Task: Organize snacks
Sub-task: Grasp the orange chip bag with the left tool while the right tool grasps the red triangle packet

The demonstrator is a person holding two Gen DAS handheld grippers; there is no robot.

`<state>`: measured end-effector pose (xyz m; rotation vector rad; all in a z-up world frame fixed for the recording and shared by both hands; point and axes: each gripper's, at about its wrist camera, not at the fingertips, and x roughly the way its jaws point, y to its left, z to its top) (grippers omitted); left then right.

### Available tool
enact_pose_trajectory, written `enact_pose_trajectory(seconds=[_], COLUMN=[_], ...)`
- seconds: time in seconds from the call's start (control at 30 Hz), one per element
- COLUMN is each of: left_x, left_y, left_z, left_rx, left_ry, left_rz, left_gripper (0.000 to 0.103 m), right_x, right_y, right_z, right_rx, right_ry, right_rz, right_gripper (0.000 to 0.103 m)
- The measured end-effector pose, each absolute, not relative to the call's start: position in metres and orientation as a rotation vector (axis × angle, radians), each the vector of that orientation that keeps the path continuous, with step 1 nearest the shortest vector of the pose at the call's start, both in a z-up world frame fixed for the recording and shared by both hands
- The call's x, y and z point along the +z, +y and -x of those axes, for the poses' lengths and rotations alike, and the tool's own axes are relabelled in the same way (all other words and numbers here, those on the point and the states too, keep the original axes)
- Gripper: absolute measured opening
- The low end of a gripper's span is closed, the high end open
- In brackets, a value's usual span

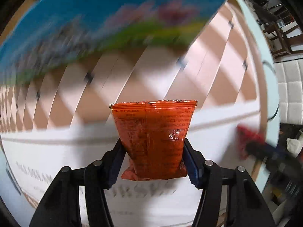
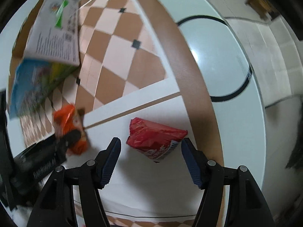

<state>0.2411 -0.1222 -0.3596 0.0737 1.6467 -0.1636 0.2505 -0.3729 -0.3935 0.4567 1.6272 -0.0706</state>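
An orange snack packet [image 1: 153, 138] stands upright between the blue pads of my left gripper [image 1: 153, 141], which is shut on its lower half. The right wrist view shows the same packet [image 2: 64, 121] in the left gripper [image 2: 56, 143] at the left. A red snack packet [image 2: 155, 138] lies on the white surface, framed by the tips of my right gripper [image 2: 151, 140]. That gripper is open, its pads standing off the packet's sides. In the left wrist view the red packet [image 1: 246, 136] and right gripper [image 1: 265, 151] show blurred at the right.
A blue and green box [image 1: 113, 15] lies beyond the orange packet, on a brown and pink checked sheet [image 2: 121, 56]. A white printed carton [image 2: 55, 32] sits behind the blue box [image 2: 32, 87]. The white round table [image 2: 227, 56] with a black ring lies to the right.
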Motion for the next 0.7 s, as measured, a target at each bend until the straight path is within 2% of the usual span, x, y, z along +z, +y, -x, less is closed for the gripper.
enact_pose_trajectory(seconds=[0.1,0.13,0.17,0.37,0.7], left_x=[-0.362,-0.361,-0.361,-0.364,-0.384], left_y=[-0.101,-0.093,-0.089,-0.066,-0.079], left_z=[-0.222,-0.215,-0.212,-0.198,-0.185], left_rx=[-0.144,-0.133,-0.131,-0.117,-0.122], left_ry=[1.674,1.675,1.677,1.681,1.684], left_rz=[-0.050,-0.047,-0.046,-0.033,-0.094], left_gripper=[0.056,0.056,0.056,0.057,0.058], right_x=[-0.395,-0.396,-0.397,-0.397,-0.398], right_y=[-0.360,-0.356,-0.353,-0.321,-0.288], right_z=[-0.254,-0.254,-0.253,-0.237,-0.212], right_rx=[-0.067,-0.068,-0.071,-0.002,0.028], right_ry=[1.634,1.635,1.639,1.685,1.720], right_rz=[-0.351,-0.329,-0.320,-0.345,-0.371], right_gripper=[0.066,0.055,0.050,0.048,0.049])
